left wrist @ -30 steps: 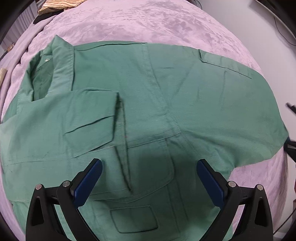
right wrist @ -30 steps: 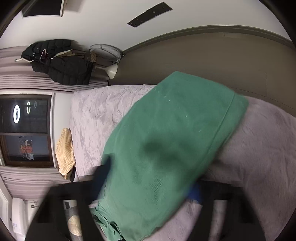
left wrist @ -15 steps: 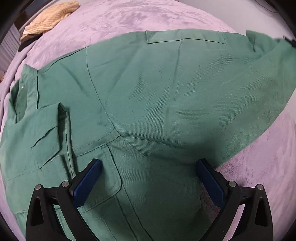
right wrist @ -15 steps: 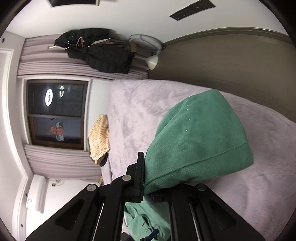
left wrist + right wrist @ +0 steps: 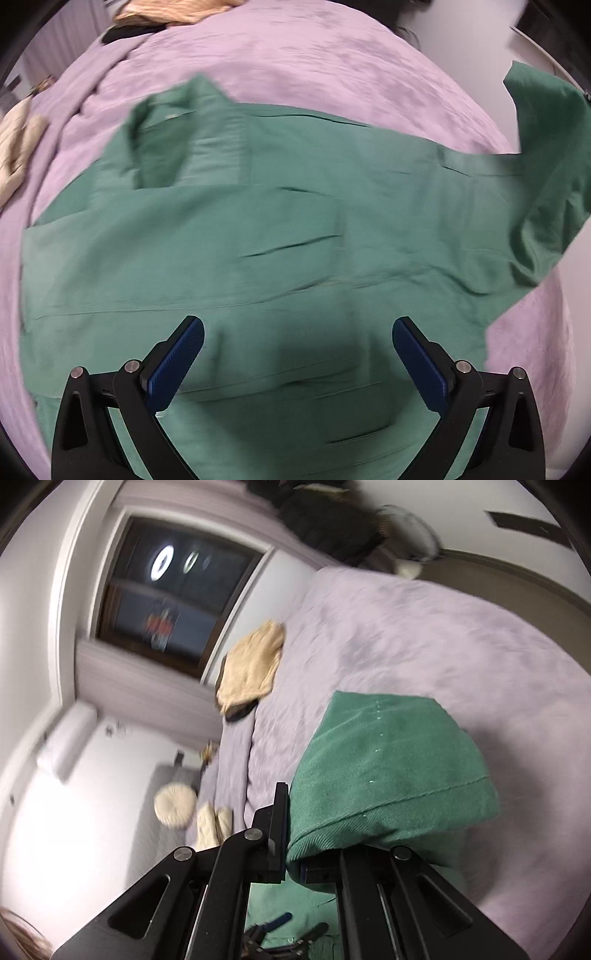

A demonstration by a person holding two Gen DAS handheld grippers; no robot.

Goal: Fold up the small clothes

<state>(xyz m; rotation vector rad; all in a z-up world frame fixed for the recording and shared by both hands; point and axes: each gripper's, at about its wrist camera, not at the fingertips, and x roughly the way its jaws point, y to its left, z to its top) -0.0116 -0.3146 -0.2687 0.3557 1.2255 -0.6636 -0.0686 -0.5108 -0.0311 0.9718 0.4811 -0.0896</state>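
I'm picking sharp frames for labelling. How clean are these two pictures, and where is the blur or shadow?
Left wrist view: the green shirt is motion-smeared and a dark shadow lies between the open left gripper fingers. Right wrist view: window and wall are blurred, while the shirt hem pinched in the right gripper stays fairly crisp. Both show fisheye bending.

bare bedspread (image 5: 295, 48) beyond green shirt (image 5: 258, 240), folded yellow cloth (image 5: 251, 668) far corner

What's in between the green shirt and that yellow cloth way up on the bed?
Nothing: only bare purple blanket lies between the green shirt and the yellow cloth. The left wrist view shows it, and the right wrist view does too.
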